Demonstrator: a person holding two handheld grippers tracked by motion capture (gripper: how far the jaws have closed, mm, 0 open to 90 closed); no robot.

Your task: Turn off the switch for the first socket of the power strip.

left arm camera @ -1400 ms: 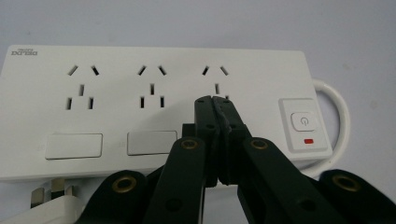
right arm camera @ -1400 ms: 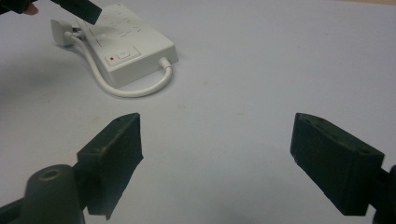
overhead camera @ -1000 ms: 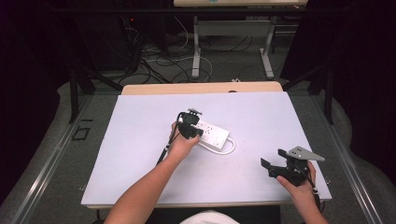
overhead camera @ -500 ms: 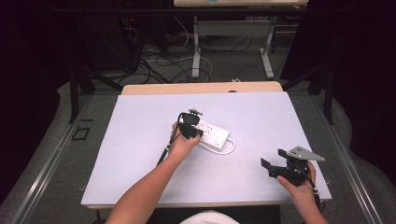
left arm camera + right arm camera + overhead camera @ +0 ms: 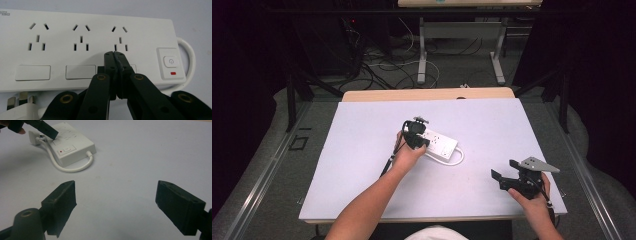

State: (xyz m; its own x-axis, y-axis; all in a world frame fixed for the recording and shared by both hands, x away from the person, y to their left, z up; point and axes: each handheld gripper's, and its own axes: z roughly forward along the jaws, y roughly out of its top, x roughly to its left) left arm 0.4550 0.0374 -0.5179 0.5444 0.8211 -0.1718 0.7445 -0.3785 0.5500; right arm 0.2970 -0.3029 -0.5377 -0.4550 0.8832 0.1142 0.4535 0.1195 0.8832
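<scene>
A white power strip (image 5: 441, 144) lies in the middle of the table, its short white cable (image 5: 458, 160) looping round its right end. In the left gripper view the strip (image 5: 82, 45) shows three sockets, a power button (image 5: 170, 61) with a red mark under it, and a white plug (image 5: 20, 106) at the lower left. My left gripper (image 5: 114, 53) is shut with nothing between its jaws, its tips over the strip just below the third socket. My right gripper (image 5: 506, 171) is held open near the table's front right, well away from the strip (image 5: 72, 145).
The white table top (image 5: 362, 165) has a wooden strip (image 5: 427, 95) along its far edge. Beyond it, cables and the legs of another table (image 5: 422, 55) stand on the floor. Both of the person's forearms come in from the near edge.
</scene>
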